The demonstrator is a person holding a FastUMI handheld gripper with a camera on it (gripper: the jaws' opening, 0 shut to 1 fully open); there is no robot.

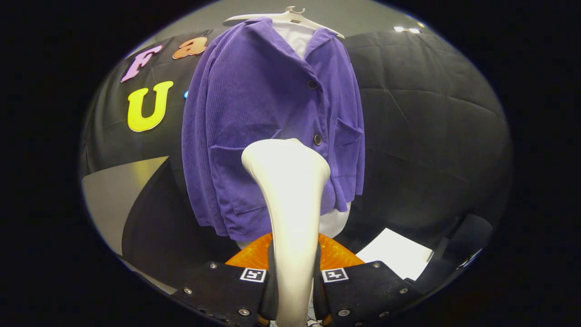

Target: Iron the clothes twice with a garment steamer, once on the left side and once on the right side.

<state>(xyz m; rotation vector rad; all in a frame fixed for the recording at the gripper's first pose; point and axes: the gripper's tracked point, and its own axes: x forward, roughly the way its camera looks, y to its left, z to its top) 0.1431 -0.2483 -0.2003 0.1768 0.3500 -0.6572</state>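
Both jaws clamp the steamer, its head mid-frame near the purple jacket; steady vertical passes per side seem best.

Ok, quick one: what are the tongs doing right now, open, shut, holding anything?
Tongs: shut on the garment steamer, both fingers pressing its handle, head raised in front of the purple jacket.
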